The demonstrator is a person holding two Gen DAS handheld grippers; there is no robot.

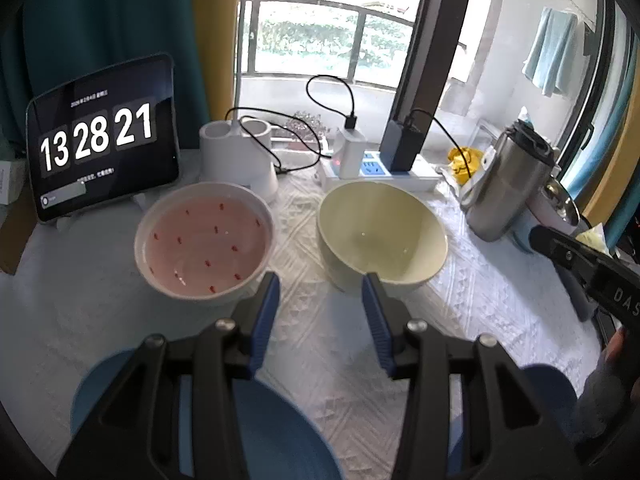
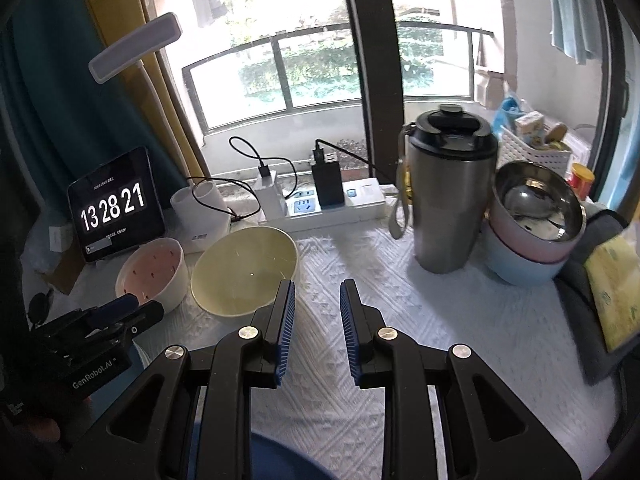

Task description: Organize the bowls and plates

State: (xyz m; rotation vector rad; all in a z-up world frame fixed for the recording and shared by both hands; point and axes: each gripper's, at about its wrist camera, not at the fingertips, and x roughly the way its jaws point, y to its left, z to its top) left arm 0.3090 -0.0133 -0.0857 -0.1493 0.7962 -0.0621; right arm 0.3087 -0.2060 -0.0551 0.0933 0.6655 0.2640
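While both tools hang over it, the desk under a white textured cloth [image 2: 420, 320] fills the lower part of either view. Ahead and to the right of the right tool [image 2: 317, 320] stands a tall brushed-steel flask with a black lid [image 2: 450, 196], and just right of that flask a shiny steel bowl [image 2: 538, 208] sits tilted in a pink bowl, which rests in a pale blue bowl [image 2: 520, 268]. Ahead and far to the left of the left tool [image 1: 320, 312], a black tablet showing clock digits [image 1: 102, 140] leans upright.

The round cream ceramic bowl [image 1: 382, 232] sits on the cloth just ahead and slightly right of the left tool, whose right finger crosses the bowl's near rim in that view. The white ceramic bowl with a pink, red-dotted inside [image 1: 204, 240] sits ahead to that tool's left, close beside the cream one but not touching it. Below the left tool lies a blue plate [image 1: 280, 428], mostly hidden.

The left tool's blue-padded jaws stand apart with nothing between them. The right tool's jaws are narrower, also parted and empty, with bare cloth in the gap.
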